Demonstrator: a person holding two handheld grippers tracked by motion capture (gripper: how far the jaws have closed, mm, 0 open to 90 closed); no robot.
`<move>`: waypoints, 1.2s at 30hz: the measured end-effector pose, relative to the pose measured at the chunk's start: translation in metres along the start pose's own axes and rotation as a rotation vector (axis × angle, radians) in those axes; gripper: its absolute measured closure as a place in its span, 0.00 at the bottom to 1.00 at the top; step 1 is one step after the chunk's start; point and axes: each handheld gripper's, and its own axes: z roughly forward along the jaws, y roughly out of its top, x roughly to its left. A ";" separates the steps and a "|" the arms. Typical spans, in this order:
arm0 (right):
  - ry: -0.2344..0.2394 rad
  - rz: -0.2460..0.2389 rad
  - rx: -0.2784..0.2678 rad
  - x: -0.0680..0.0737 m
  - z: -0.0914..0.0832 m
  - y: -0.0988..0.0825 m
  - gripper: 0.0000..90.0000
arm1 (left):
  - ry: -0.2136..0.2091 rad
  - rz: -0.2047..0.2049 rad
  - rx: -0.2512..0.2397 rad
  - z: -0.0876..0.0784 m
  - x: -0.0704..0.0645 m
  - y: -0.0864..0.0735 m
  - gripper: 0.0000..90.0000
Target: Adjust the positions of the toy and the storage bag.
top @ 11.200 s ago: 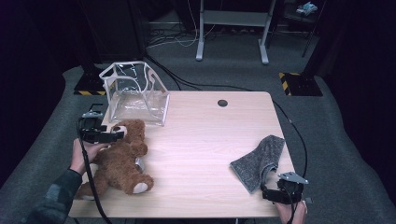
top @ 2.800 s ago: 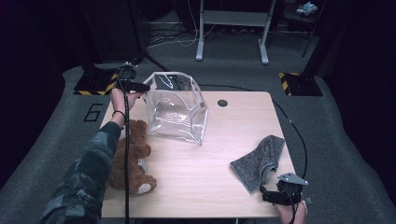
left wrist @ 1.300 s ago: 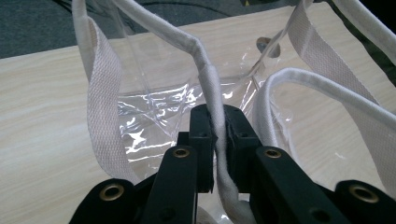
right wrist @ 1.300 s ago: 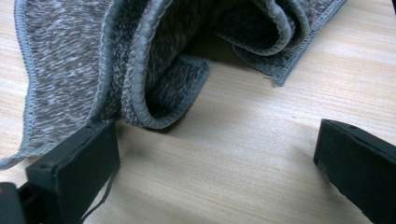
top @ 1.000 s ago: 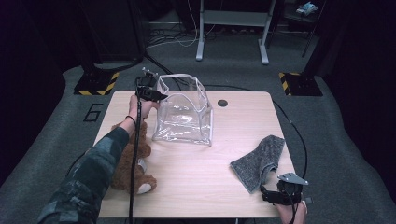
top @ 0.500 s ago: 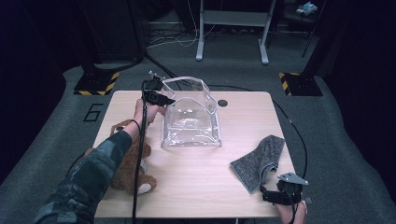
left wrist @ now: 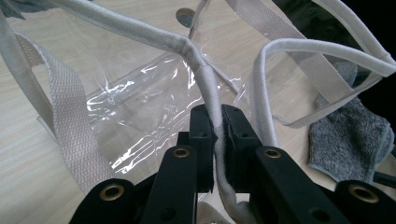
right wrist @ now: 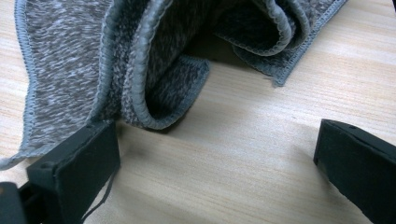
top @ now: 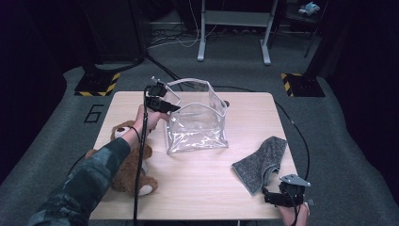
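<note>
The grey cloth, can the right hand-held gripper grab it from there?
Probably yes. The right hand-held gripper sits open on the table right beside the grey cloth, one jaw at its folded edge, and nothing lies between them.

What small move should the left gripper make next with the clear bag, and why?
Probably set the clear bag down upright mid-table and release. The left gripper is pinched shut on its piped rim, the teddy bear lies just beside it, and the bag's mouth gapes open, ready for loading.

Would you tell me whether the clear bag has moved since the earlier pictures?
Yes. The clear bag, pinched by the left gripper, has shifted rightward from the table's far-left corner toward its middle.
</note>
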 end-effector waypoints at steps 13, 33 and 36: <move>-0.013 0.012 0.003 0.000 0.000 0.001 0.00 | -0.041 0.020 0.004 -0.012 -0.004 -0.018 0.91; 0.095 -0.075 -0.047 0.028 -0.027 0.099 0.03 | 0.085 -0.026 -0.090 -0.030 0.018 -0.020 0.30; 0.115 -0.085 -0.050 0.032 -0.021 0.114 0.04 | 0.104 -0.024 -0.083 -0.028 0.020 -0.019 0.30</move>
